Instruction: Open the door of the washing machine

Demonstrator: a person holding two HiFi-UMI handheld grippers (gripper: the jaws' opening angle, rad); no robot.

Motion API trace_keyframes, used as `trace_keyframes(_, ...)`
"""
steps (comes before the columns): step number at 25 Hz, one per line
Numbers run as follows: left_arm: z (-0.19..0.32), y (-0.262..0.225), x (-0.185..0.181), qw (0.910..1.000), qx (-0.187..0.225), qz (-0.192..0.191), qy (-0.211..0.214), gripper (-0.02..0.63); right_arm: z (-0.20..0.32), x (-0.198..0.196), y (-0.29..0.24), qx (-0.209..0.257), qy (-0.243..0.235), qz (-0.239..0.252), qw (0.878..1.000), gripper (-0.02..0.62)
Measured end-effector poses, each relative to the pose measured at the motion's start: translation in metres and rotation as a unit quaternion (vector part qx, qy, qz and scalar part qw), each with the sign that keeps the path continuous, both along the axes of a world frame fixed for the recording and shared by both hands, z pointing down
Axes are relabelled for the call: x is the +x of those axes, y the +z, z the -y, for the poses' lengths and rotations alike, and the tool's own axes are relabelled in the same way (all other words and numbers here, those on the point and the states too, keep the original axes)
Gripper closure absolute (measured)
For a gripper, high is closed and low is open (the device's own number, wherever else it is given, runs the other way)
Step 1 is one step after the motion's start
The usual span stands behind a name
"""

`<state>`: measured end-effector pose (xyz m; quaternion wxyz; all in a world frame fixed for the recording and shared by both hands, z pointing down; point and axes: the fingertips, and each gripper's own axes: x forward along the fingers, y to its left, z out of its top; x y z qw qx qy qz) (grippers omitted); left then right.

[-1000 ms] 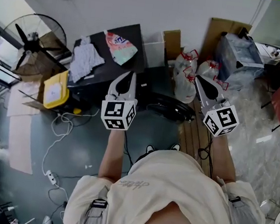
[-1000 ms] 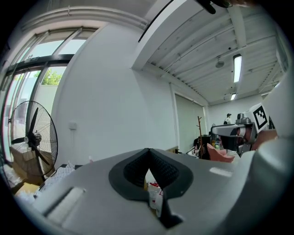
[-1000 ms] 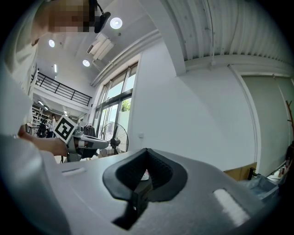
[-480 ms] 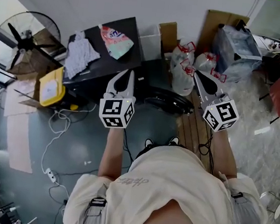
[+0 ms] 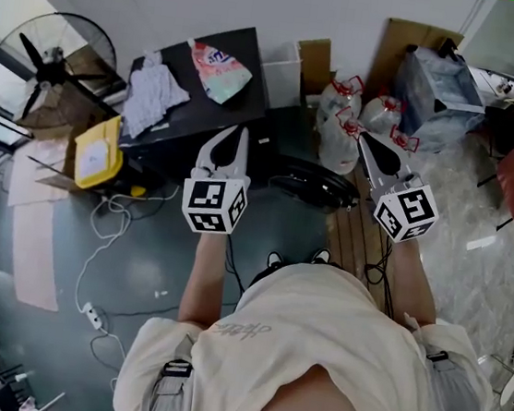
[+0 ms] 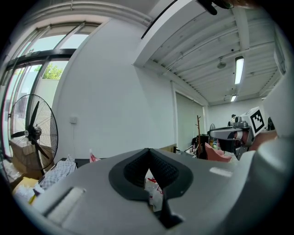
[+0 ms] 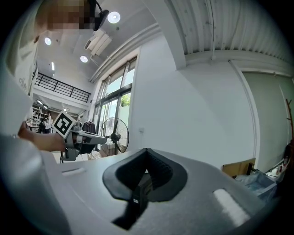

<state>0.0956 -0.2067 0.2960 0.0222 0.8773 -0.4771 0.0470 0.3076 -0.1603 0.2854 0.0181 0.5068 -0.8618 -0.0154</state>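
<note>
Past L hand-held gripper (image 5: 237, 133): pouch (image 5: 219, 72), illegible

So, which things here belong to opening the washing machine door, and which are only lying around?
For the job:
- black washing machine
- round door at its front, as far as I can tell
- left gripper and right gripper, both shut and empty

Lying about:
- cloth and pouch on the machine
- yellow container
- fan
- white bags
- power strip

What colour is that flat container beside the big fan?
Yellow, with a paler patch on its top. The container shows best in the head view.
</note>
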Motion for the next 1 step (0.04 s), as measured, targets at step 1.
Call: trace_keyframes(1,-0.0012,0.0006,-0.0005,1.0,-0.001,0.0,0.0,0.589,-0.001,0.0008,0.0013,-0.001,0.001,0.0,1.0,0.595)
